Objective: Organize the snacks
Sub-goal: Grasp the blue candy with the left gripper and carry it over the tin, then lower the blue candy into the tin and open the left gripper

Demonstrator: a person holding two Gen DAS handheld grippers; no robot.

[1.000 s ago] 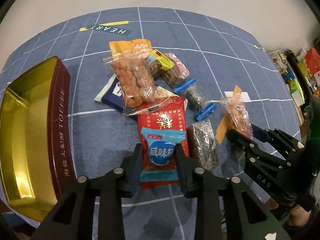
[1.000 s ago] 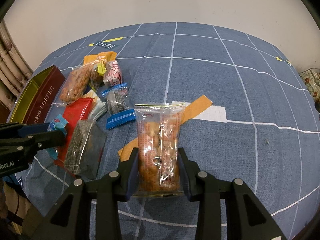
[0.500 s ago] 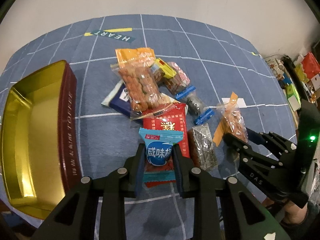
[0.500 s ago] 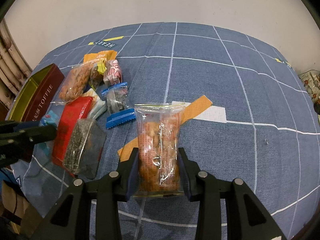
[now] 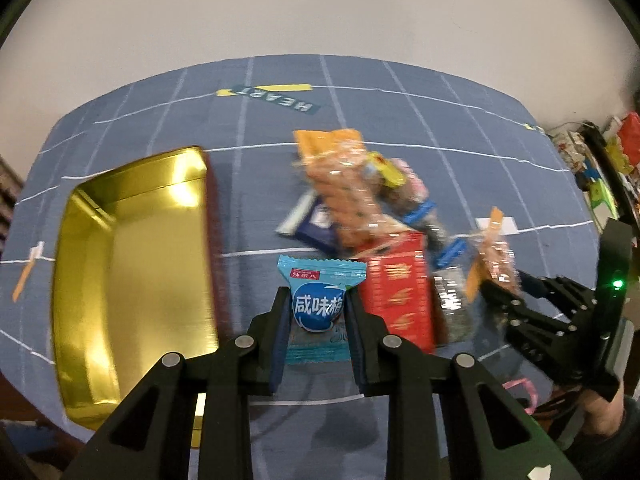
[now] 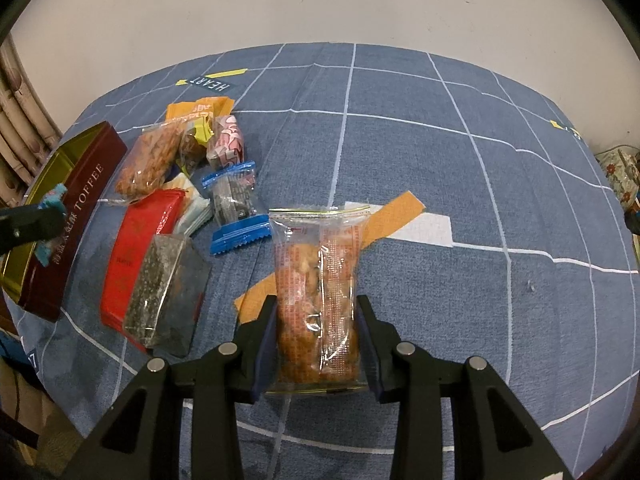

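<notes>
The left gripper (image 5: 318, 312) is clamped on a small teal snack packet (image 5: 320, 308), holding it above the blue cloth (image 6: 440, 160) between the gold toffee tin (image 5: 132, 264) and the snack pile. The right gripper (image 6: 316, 338) grips a clear bag of orange snacks (image 6: 316, 296) resting on the cloth, right of the red packet (image 6: 136, 252).

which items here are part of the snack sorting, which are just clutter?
Job:
- left gripper, shut on teal candy packet
- right gripper, shut on clear biscuit bag
- gold toffee tin, open
- snack pile: red packet, dark seaweed pack, blue-ended wrapper

Lying about:
- orange tape strip on the cloth
- oddments at the right edge
</notes>
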